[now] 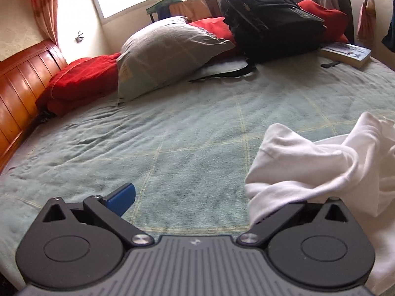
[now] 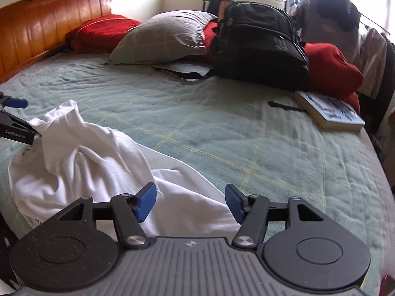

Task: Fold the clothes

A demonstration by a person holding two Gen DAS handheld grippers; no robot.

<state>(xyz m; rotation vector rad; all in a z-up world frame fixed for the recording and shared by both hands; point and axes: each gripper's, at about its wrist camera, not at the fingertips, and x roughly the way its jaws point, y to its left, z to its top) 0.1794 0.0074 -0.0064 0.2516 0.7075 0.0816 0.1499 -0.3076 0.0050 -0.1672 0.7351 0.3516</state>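
A crumpled white garment (image 2: 81, 162) lies on the green bedspread (image 2: 222, 128) near the front edge. My right gripper (image 2: 190, 202) hovers just over its flat near part, jaws apart, with both blue pads (image 2: 147, 202) bare and pressing nothing. In the left wrist view the garment (image 1: 308, 172) is bunched at the right and drapes over my left gripper's (image 1: 197, 197) right finger, hiding that fingertip. Its left blue pad (image 1: 122, 198) stands free over the bedspread (image 1: 172, 135), jaws wide. In the right wrist view the left gripper (image 2: 14, 118) shows at the far left, against the raised fold of cloth.
At the back lie a grey pillow (image 2: 165, 37), red bedding (image 2: 98, 32), a black backpack (image 2: 259, 44) and a red cushion (image 2: 330, 69). A book (image 2: 328, 111) rests near the right edge. A wooden headboard (image 2: 44, 22) runs along the left, windows behind.
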